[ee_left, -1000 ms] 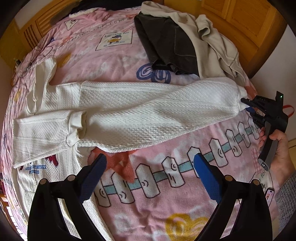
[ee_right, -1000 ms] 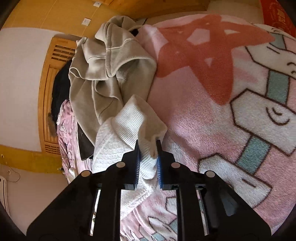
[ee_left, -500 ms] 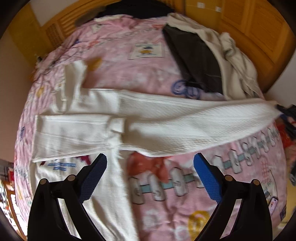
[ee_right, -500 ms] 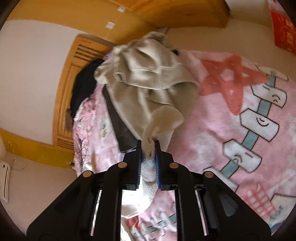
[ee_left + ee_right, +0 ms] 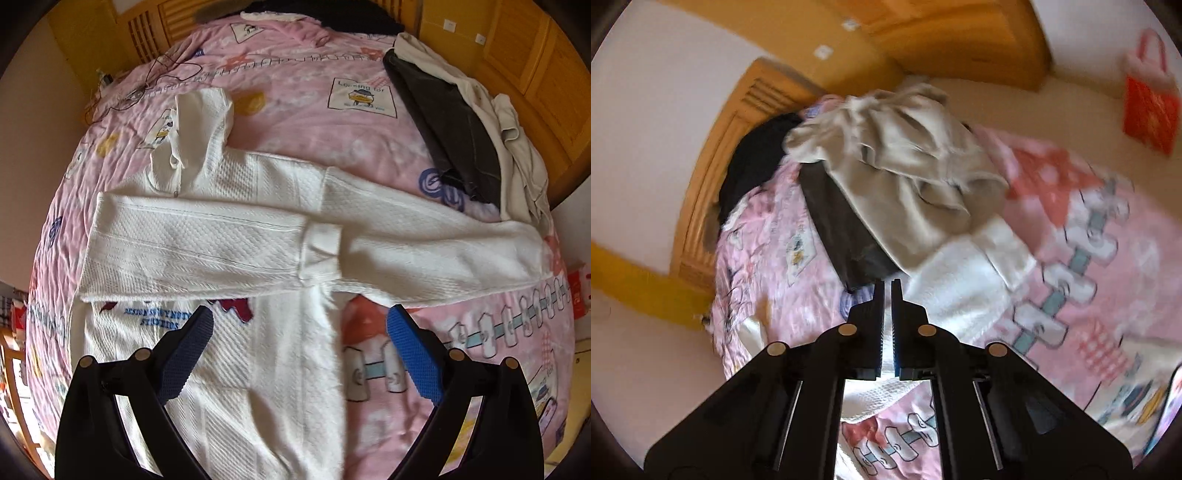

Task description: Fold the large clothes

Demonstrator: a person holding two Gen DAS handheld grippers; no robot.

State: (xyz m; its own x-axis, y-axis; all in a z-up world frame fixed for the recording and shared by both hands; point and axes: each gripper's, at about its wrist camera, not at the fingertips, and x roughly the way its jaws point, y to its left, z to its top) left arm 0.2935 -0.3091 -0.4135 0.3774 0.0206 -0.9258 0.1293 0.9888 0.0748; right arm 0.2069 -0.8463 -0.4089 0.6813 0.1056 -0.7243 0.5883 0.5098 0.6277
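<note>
A white knit sweater (image 5: 236, 240) lies flat on the pink bed cover (image 5: 303, 122). Its left sleeve is folded across the chest, and its right sleeve (image 5: 443, 254) stretches out to the right. My left gripper (image 5: 299, 350) is open and empty, hovering above the sweater's lower body. My right gripper (image 5: 886, 291) is shut with nothing between its fingers, raised above the right sleeve's cuff (image 5: 1004, 247), which lies on the cover in the right wrist view.
A beige garment (image 5: 905, 162) and a dark grey one (image 5: 450, 129) are piled at the bed's far right. A black garment (image 5: 753, 158) lies by the wooden headboard (image 5: 147, 29). A red bag (image 5: 1148, 114) stands on the floor.
My right gripper let go of the sleeve cuff, shut empty and lifted away. The left gripper drew back and higher, so more of the sweater shows.
</note>
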